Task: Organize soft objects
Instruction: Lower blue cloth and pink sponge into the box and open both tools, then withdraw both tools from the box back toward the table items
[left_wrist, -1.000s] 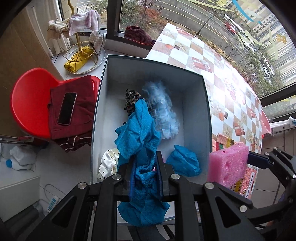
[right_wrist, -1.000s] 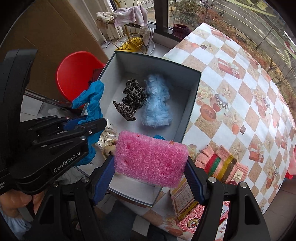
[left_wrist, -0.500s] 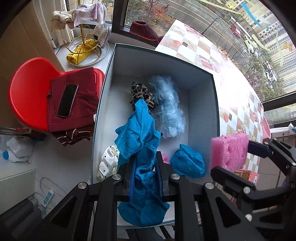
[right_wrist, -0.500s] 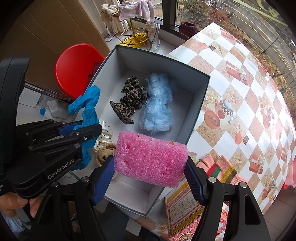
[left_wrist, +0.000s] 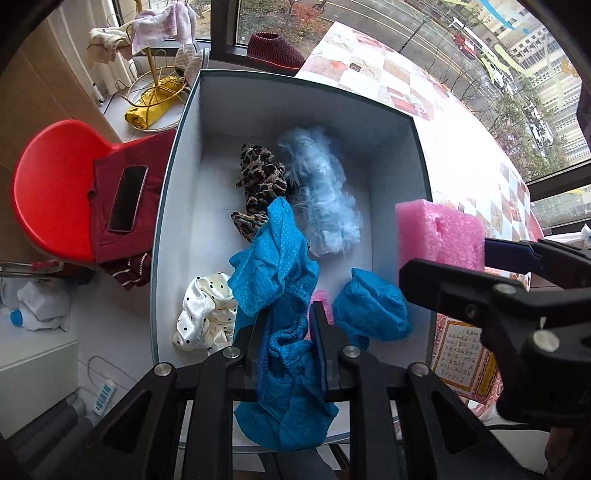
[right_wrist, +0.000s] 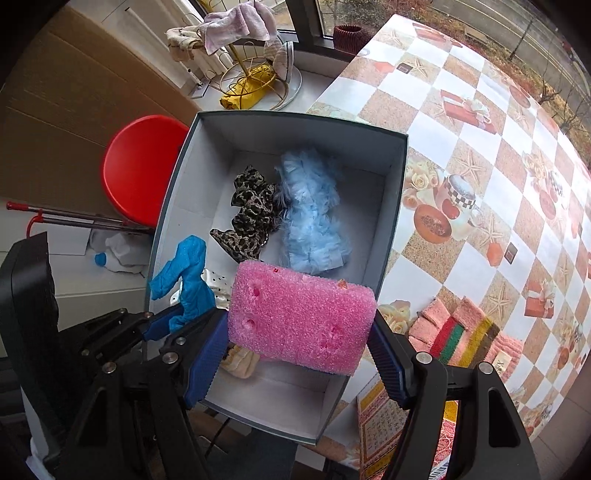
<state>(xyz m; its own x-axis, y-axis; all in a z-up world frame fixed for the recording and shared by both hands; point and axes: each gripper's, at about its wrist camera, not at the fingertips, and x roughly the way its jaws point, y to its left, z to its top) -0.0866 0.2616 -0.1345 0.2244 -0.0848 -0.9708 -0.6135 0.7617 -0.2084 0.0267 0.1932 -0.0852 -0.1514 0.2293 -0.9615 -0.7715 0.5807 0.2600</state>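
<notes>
My left gripper (left_wrist: 286, 328) is shut on a blue cloth (left_wrist: 275, 269) and holds it above the near part of the open grey box (left_wrist: 177, 155). My right gripper (right_wrist: 299, 343) is shut on a pink sponge (right_wrist: 301, 319), held over the box's near right side; the sponge also shows in the left wrist view (left_wrist: 437, 238). In the box lie a leopard-print cloth (right_wrist: 251, 210), a light blue fluffy piece (right_wrist: 314, 218), a white dotted cloth (left_wrist: 203, 315) and a second blue cloth (left_wrist: 371, 308).
The box (right_wrist: 397, 206) stands on the left edge of a table with a checked cloth (right_wrist: 480, 147). A striped knit piece (right_wrist: 461, 332) and a printed booklet (right_wrist: 373, 417) lie on the table. A red chair (left_wrist: 48, 195) with a maroon garment and phone (left_wrist: 127, 197) stands left.
Both grippers rose and drew back from the box, so it looks smaller. The pink sponge moved left over the box's near right corner. Both holds are unchanged.
</notes>
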